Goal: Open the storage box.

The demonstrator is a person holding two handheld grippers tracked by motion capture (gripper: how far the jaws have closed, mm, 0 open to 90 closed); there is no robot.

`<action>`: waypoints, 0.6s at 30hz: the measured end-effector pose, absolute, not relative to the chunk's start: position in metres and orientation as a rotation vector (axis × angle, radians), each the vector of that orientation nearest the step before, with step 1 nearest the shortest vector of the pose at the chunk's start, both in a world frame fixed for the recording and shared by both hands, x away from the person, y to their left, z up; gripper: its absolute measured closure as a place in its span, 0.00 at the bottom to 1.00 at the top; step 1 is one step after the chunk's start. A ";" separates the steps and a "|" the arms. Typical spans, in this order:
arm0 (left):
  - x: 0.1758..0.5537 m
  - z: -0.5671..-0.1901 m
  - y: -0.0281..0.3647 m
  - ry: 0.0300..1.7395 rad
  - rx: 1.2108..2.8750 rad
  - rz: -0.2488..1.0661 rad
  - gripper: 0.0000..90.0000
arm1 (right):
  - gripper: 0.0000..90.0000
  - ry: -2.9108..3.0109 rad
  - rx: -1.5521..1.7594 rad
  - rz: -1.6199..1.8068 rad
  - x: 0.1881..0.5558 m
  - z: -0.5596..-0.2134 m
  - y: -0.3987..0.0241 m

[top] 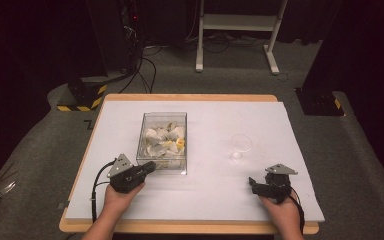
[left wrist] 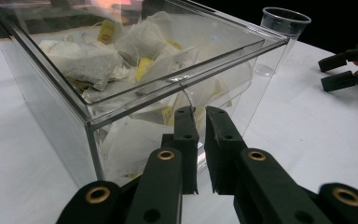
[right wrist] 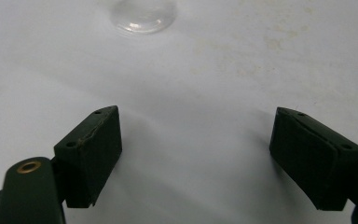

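A clear plastic box [top: 164, 115] holds several tea bags [top: 160, 141] with yellow tags, left of the table's middle. My left gripper [top: 152, 166] is at the box's near left corner. In the left gripper view its jaws stand almost together, a thin slit between them, and the left gripper [left wrist: 200, 116] is right against the box's near wall [left wrist: 51, 116]. A curved clear edge sits just above the tips; I cannot tell if anything is pinched. A clear cup [top: 241, 145] stands empty to the right. My right gripper [top: 252, 182] rests open near the front edge, nothing between its jaws.
The white table cover [top: 205, 190] stretches between the two hands. In the left gripper view the tea bags [left wrist: 84, 60] lie piled in the box, and the cup [left wrist: 284, 21] and the right gripper [left wrist: 328, 72] are beyond it. The cup's base [right wrist: 142, 16] lies ahead of my right gripper [right wrist: 196, 140].
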State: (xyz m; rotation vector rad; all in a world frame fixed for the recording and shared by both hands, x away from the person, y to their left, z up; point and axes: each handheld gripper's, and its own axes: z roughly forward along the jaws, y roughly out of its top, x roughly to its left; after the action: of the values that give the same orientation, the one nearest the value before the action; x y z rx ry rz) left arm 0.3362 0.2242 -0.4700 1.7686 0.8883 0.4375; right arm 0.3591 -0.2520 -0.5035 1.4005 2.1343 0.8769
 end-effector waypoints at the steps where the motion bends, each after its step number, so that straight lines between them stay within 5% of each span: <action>1: 0.335 -0.470 0.224 0.890 1.768 0.437 0.93 | 0.19 2.134 1.400 0.877 0.359 -0.503 -0.252; 11: 0.332 -0.470 0.226 0.894 1.761 0.437 0.95 | 0.19 2.134 1.400 0.877 0.359 -0.503 -0.252; 18: 0.337 -0.472 0.219 0.892 1.736 0.409 0.84 | 0.19 2.134 1.400 0.878 0.359 -0.503 -0.252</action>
State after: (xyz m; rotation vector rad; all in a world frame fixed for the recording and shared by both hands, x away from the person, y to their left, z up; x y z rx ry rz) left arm 0.3371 0.2193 -0.4720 1.7358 0.8921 0.4090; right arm 0.3591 -0.2520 -0.5035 1.4004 2.1343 0.8776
